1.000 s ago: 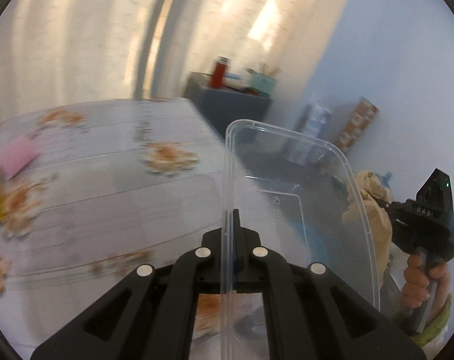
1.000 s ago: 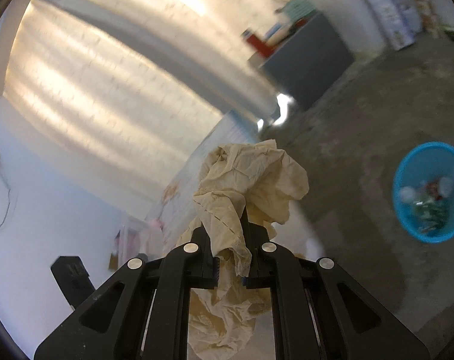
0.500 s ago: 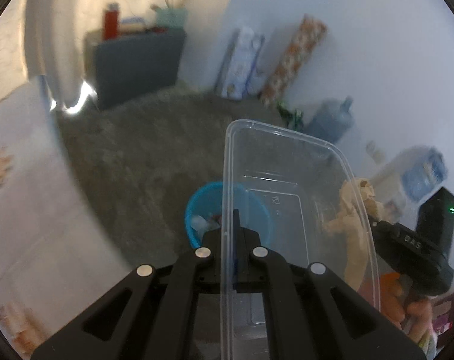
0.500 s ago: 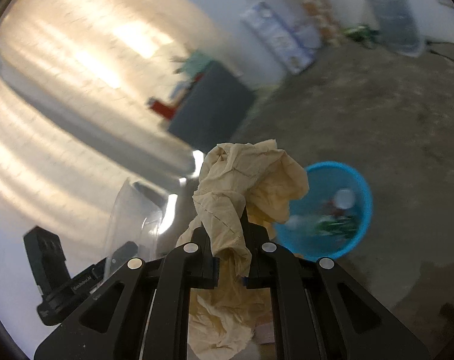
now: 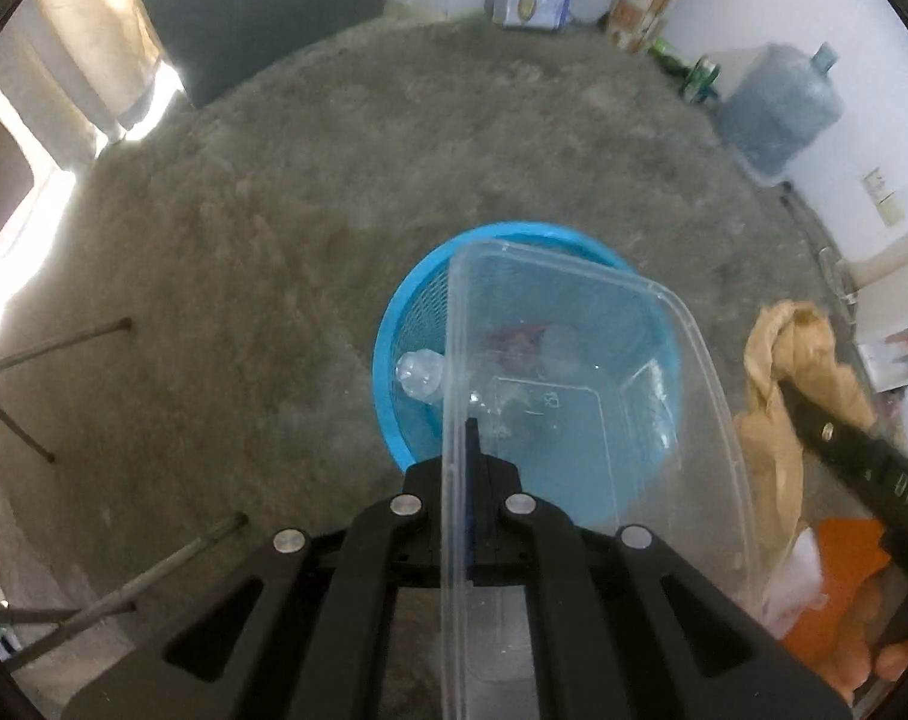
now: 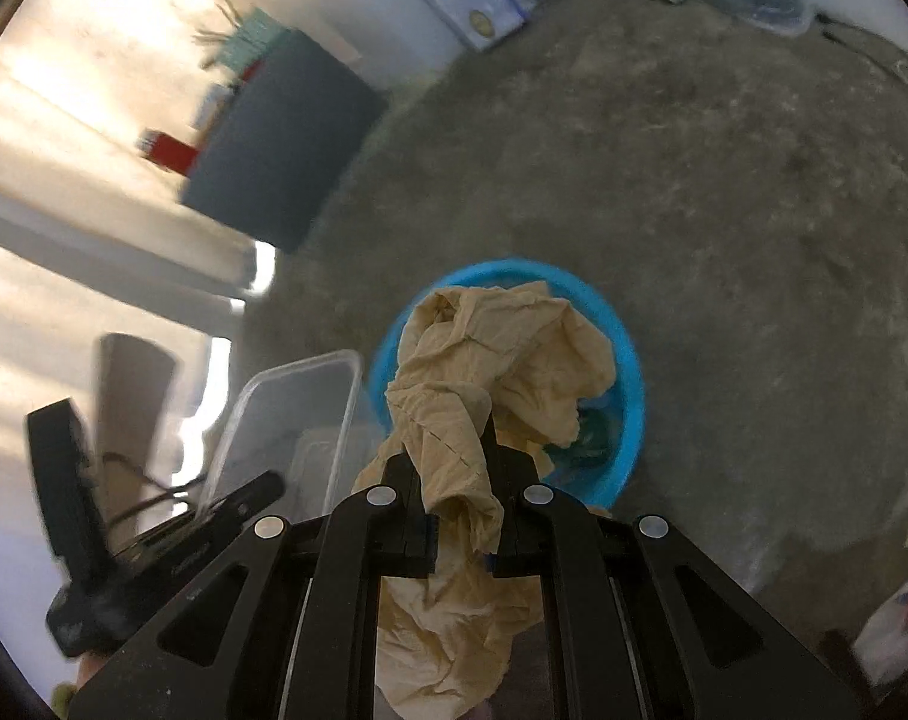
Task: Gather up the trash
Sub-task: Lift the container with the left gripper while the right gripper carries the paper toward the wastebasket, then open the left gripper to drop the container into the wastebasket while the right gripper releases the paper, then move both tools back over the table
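Crumpled tan paper wrapper [image 6: 490, 360], light, soft and easily torn, sits pinched in my right gripper [image 6: 457, 456] above the round blue mesh plastic bin [image 5: 406, 324] on the floor. My left gripper [image 5: 469, 432] is clamped on the thin rim of a clear rectangular plastic container [image 5: 580, 372], stiff, slippery and light, directly over the bin. Embossed marks on its base are unreadable to me; I read "DA" on the right gripper's body.

One blue basket [image 5: 406, 324], one clear container [image 5: 580, 372], one crumpled paper [image 6: 502, 354], one water jug [image 5: 781, 105].
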`<state>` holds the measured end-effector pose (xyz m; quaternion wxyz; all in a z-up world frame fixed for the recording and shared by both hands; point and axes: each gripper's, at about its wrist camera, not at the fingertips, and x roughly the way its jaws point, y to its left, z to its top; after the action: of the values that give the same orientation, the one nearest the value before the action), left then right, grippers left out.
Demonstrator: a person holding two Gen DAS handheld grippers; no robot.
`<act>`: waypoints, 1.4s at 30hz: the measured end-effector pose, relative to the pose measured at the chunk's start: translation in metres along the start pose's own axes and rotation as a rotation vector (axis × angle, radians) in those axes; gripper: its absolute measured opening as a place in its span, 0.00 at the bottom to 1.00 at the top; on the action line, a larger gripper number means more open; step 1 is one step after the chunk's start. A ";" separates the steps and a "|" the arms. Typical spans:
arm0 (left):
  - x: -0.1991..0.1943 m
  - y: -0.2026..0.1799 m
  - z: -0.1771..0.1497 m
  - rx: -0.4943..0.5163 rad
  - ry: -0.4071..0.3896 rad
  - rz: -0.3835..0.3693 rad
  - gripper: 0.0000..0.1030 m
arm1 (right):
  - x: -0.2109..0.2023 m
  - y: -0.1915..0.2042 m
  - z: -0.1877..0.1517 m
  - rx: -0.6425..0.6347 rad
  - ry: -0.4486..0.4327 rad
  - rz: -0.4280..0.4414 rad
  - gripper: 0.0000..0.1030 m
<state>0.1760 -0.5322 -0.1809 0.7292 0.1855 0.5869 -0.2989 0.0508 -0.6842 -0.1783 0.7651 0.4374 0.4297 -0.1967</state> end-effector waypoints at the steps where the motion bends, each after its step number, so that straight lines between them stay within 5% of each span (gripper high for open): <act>1: 0.014 0.000 0.004 0.000 0.008 0.012 0.00 | 0.016 0.003 0.008 -0.011 0.021 0.001 0.09; 7: 0.043 0.004 0.012 0.008 0.017 -0.008 0.07 | 0.069 0.012 0.027 -0.077 0.060 -0.068 0.14; 12: 0.051 0.015 0.008 -0.038 0.016 -0.031 0.41 | 0.104 0.013 0.027 -0.164 0.127 -0.205 0.45; 15: 0.055 0.017 0.005 -0.047 0.028 -0.041 0.44 | 0.104 0.018 0.023 -0.229 0.120 -0.273 0.54; 25: 0.018 0.027 -0.003 -0.107 -0.046 -0.096 0.45 | 0.077 0.009 0.021 -0.292 0.053 -0.372 0.58; 33: -0.056 0.033 -0.022 -0.119 -0.131 -0.198 0.49 | 0.008 0.000 0.007 -0.208 -0.054 -0.333 0.58; 38: -0.142 0.044 -0.055 -0.060 -0.263 -0.296 0.57 | -0.043 0.015 -0.025 -0.209 -0.115 -0.285 0.58; 42: -0.206 0.066 -0.095 -0.005 -0.380 -0.279 0.66 | -0.082 0.044 -0.056 -0.246 -0.157 -0.245 0.65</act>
<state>0.1211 -0.3791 -0.0103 0.7787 0.0412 0.4599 -0.4248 0.0078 -0.6198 -0.1019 0.8143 0.2681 0.4395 -0.2680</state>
